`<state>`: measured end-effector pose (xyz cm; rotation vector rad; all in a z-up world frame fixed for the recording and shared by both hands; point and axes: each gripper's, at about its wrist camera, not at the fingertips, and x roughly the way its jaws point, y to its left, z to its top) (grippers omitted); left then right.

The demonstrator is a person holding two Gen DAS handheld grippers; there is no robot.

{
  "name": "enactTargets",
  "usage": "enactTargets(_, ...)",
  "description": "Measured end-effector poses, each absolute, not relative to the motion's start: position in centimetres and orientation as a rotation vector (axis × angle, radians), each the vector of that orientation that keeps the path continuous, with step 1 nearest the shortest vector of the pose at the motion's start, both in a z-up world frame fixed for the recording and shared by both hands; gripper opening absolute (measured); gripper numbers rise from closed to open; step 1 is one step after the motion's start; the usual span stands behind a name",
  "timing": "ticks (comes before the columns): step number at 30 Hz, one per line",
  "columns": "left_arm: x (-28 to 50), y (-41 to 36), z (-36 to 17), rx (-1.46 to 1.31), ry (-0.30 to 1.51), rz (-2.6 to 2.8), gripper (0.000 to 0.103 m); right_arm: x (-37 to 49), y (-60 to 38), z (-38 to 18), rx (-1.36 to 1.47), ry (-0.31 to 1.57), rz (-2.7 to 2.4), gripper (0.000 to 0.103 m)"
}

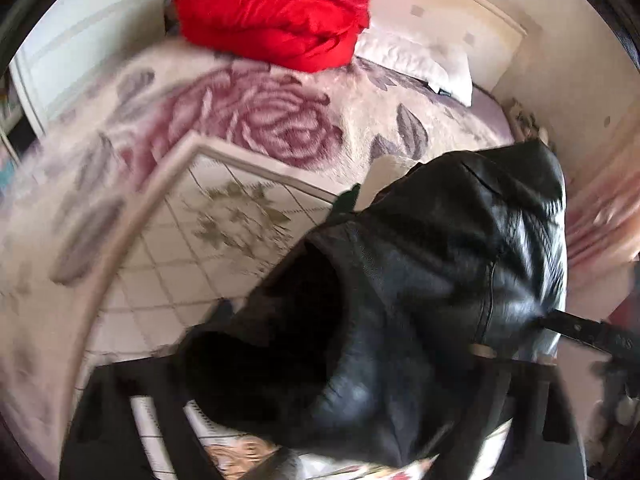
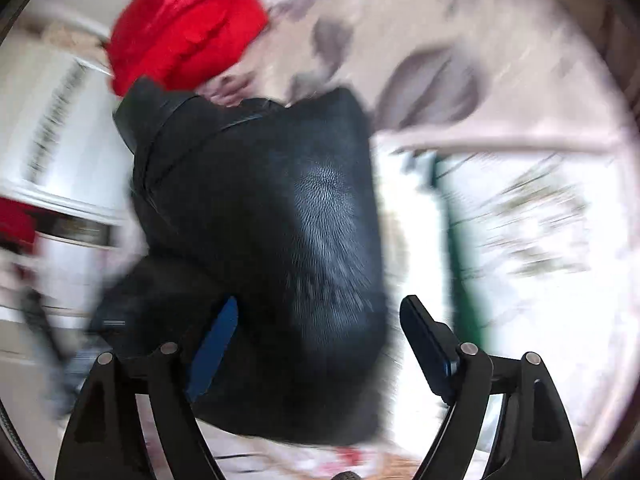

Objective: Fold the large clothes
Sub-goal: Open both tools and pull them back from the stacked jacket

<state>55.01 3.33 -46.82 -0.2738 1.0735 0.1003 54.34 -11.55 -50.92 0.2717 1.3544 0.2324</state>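
My leather jacket (image 1: 420, 272) is glossy black. Behind it the puffy quilt (image 1: 276, 12) is bright red on a bed blanket (image 1: 256, 120) of cream printed with mauve-pink roses and grey-purple leaves. The floor tiles (image 1: 224, 216) are white with olive leaf motifs. My right hand-held gripper (image 2: 320, 340) has blue pads (image 2: 216, 344) on black fingers.

Black tongs (image 2: 320, 340), blue pads (image 2: 214, 344), silver screws.

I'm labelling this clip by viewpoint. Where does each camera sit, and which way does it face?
Left wrist: on the left tongs, looking down at the black leather jacket, tiled floor and floral bed; its fingers are hidden under the jacket.
Right wrist: on the right tongs, facing the jacket hanging between its parted fingers.
Shared: jacket, red garment, bed.
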Motion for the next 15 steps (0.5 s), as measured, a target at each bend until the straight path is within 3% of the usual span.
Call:
enactTargets(6,51.3,2.7,-42.4,-0.112,1.031,0.169,0.103,46.3,-7.6,-46.6,-0.101,1.25,-0.037,0.103)
enactTargets(15,40.7,1.5,-33.3,-0.015,0.987,0.107,0.103,32.0,-6.0,-37.2,-0.107,1.141,-0.197,0.103)
